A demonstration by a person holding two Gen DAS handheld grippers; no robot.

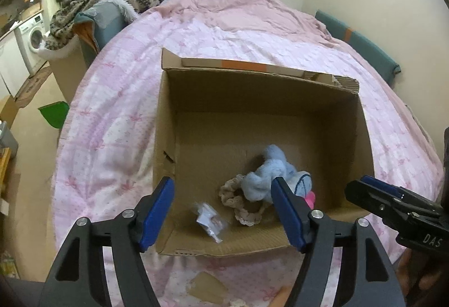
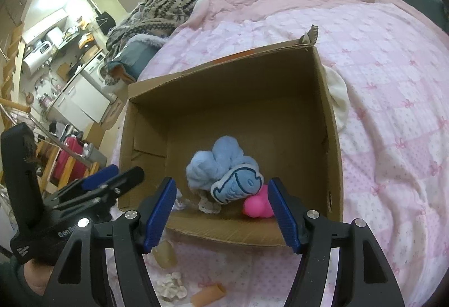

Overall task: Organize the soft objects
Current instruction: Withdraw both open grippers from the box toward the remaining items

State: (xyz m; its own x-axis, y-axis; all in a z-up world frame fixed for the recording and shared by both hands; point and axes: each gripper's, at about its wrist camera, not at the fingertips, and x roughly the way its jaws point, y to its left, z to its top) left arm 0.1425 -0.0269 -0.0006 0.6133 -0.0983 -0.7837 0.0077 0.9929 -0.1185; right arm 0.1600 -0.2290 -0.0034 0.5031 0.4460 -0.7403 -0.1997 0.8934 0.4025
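Cardboard box [image 1: 364, 138] has a bare far half; each hand-held gripper, left [image 1: 221, 211] and right [image 2: 221, 211], gapes empty above its near rim.

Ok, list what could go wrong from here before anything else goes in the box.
1. The cardboard box sits on a soft pink quilt; a push on its wall could tip or slide it.
2. Small pieces lie on the quilt close under the open right gripper, easily knocked or overlooked.
3. The left gripper and right gripper are close together and might collide.
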